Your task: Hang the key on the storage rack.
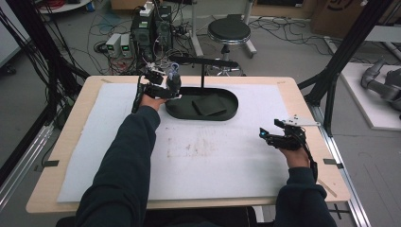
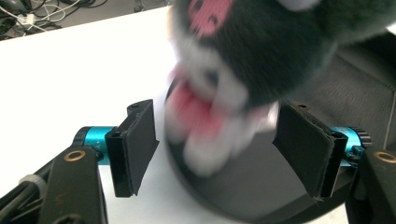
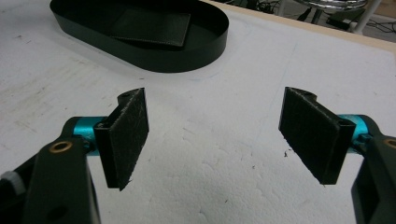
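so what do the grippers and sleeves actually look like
Both grippers are black frames: the left gripper and the right gripper. Each has flat black rectangular fingers on turquoise metal cylinders, with brass-coloured rivets on the links. The right one carries a grey three-cornered plate, and black cables trail from both. The person wears dark navy long sleeves.

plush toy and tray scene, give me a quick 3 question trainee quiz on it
1. True or false: the left gripper is clamped shut on the plush toy.
2. What lies flat inside the black oval tray? A) a dark flat square pad B) a red ball C) a metal spoon
3. Fill in: the right gripper hovers over the white mat with its jaws ____.

Key: 1 false, the jaws stand apart on either side of the toy. 2 A, the pad. 3 open.
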`<state>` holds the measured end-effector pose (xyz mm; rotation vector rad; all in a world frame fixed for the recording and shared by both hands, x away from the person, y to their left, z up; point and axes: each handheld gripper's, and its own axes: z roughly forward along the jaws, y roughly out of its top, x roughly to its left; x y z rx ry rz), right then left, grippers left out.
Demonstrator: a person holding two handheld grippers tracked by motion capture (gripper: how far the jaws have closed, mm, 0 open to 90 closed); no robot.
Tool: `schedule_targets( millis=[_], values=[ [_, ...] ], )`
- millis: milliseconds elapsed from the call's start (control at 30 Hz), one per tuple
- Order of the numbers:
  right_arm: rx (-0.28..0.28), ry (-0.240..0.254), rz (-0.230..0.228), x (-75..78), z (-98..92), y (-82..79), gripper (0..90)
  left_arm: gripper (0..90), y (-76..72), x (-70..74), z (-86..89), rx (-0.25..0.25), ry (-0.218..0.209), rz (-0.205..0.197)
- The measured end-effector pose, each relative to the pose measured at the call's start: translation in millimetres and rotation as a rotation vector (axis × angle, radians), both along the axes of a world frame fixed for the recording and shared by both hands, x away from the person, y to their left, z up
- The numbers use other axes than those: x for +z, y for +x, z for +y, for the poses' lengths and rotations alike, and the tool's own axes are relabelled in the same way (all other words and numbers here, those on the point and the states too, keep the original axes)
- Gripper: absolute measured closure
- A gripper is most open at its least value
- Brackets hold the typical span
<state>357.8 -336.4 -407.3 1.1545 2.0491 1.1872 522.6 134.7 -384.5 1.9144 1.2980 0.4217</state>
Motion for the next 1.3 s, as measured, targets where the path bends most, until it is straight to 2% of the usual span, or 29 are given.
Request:
schedule_targets(
  millis=[133, 267, 367, 500, 667, 967, 1067, 1300],
  values=[
    [0.005, -0.007, -0.001, -0.2, 1.7, -0.1, 24.6, 30.8, -12.3, 3.0, 10.2, -0.003, -0.044, -0.032],
    [0.007, -0.012, -0.002, 0.3, 2.6, -1.2, 24.6, 30.7, -30.8, 9.2, 16.7, -0.058, -0.096, -0.086],
    [0.007, -0.017, -0.004, 0.4, 3.1, -1.7, 24.6, 27.2, -45.2, 15.3, 18.4, -0.086, -0.125, -0.150],
    [0.015, -0.031, -0.011, 1.6, 5.3, -4.0, 24.6, 19.0, -66.6, 20.7, 21.4, -0.107, -0.130, -0.241],
    [0.016, -0.043, -0.016, 2.6, 7.6, -5.0, 24.6, 18.9, -91.2, 25.5, 28.3, -0.128, -0.143, -0.326],
    [0.016, -0.069, -0.024, 3.0, 11.9, -3.5, 24.6, 19.0, -130.9, 19.5, 49.4, -0.118, -0.143, -0.402],
    [0.014, -0.080, -0.028, 2.8, 13.2, -2.4, 24.5, 19.0, -145.9, 16.1, 59.1, -0.120, -0.130, -0.427],
    [0.012, -0.095, -0.037, 3.1, 13.9, -3.4, 22.2, 19.1, -161.0, 6.6, 78.0, -0.100, -0.153, -0.427]
  ],
)
